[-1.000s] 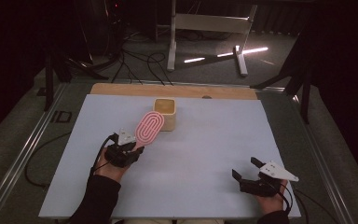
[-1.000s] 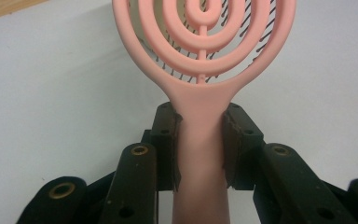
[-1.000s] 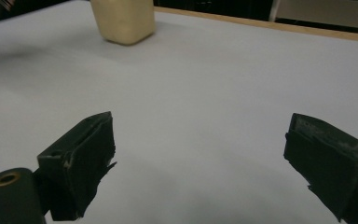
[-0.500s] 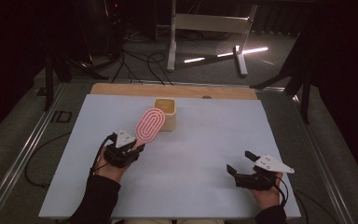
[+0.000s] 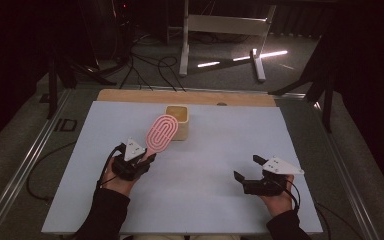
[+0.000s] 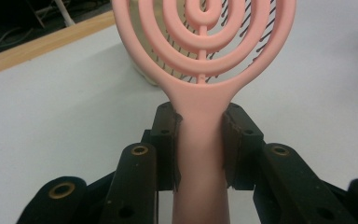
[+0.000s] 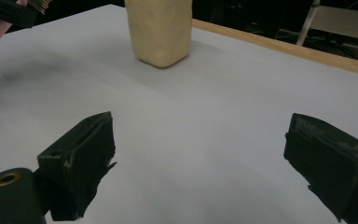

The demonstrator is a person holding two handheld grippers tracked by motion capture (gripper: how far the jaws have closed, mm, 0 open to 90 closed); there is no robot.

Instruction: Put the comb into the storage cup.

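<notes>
A pink hairbrush [image 5: 161, 134] with an oval ringed head is held up over the table, its head pointing toward a cream square container [image 5: 178, 121]. My left gripper [image 5: 142, 158] is shut on the brush handle; in the left gripper view both pads clamp the pink handle [image 6: 200, 140], with the brush head [image 6: 205, 37] above and the container behind it. My right gripper [image 5: 246, 168] hovers at the right front of the table, jaws wide apart and nothing between them. Its own view [image 7: 200, 158] faces the cream container [image 7: 161, 30].
The white table top [image 5: 220, 150] is backed by a wooden strip [image 5: 130, 96] along its far edge. Beyond the table stand a white frame [image 5: 220, 30] and dark cables on the floor. A metal rail [image 5: 25, 165] runs along the left side.
My right gripper has moved left and toward the table's middle, rising slightly. The left gripper and the brush have stayed where they were.
</notes>
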